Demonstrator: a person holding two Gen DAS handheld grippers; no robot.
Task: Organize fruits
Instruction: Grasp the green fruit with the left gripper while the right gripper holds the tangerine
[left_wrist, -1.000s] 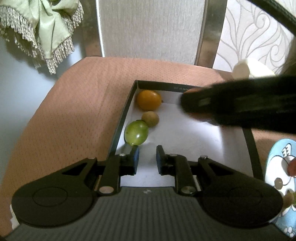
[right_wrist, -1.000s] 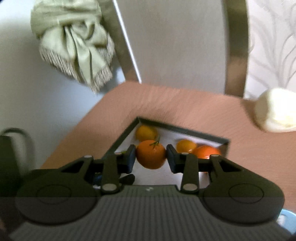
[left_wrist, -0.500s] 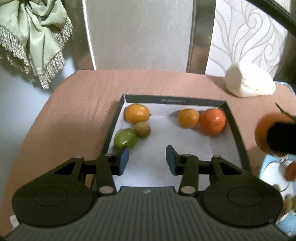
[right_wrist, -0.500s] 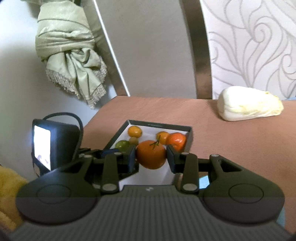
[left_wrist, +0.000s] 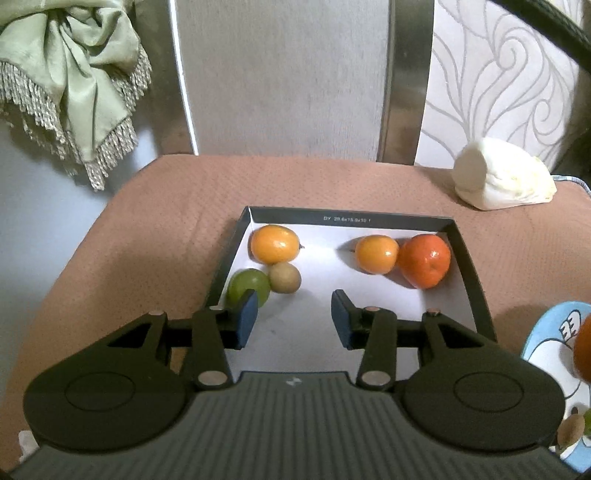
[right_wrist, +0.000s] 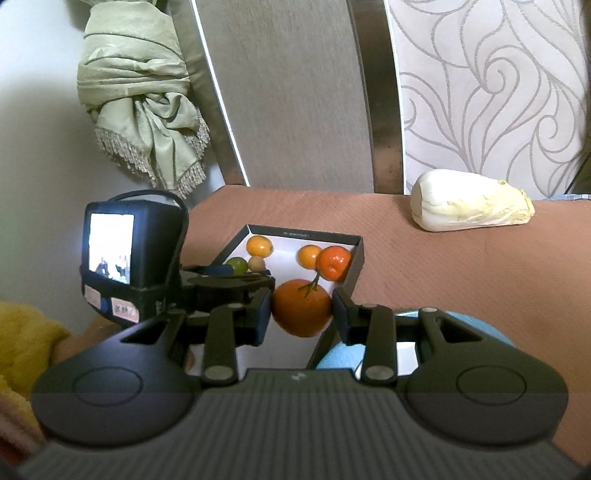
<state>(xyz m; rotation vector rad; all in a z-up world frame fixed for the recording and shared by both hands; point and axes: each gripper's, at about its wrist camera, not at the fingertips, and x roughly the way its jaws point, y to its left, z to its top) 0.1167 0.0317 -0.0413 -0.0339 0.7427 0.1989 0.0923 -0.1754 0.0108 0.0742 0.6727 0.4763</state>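
A: Nearest first: what is in the right gripper (right_wrist: 302, 309)?

B: An orange with a stem (right_wrist: 301, 312), pinched between both pads with the jaws partly closed around it. It hangs over the near edge of the black tray (right_wrist: 354, 272), with a blue patterned plate (right_wrist: 476, 328) just below and to the right.

A: And the left gripper (left_wrist: 294, 319)?

B: Jaws parted about halfway, nothing between them. It hovers over the tray's (left_wrist: 467, 258) near white floor, its left pad just in front of a green grape (left_wrist: 246, 284).

A: What sits in the tray already?

B: On the left, the grape touches a small brownish fruit (left_wrist: 284, 277), with a yellow-orange citrus (left_wrist: 275, 243) behind them in the far left corner. On the right, a smaller orange citrus (left_wrist: 376, 254) leans against a red-orange tangerine (left_wrist: 426, 260). Beyond the tray, a pale cabbage (left_wrist: 502, 181) lies on the brown table (left_wrist: 155, 229).

A: So which step is this?

B: I'd judge the stemmed orange is being carried between plate and tray, probably to join the citrus on the right. That calls for lowering it onto the bare floor beside the tangerine, then easing the jaws apart gently, since a round fruit may roll.
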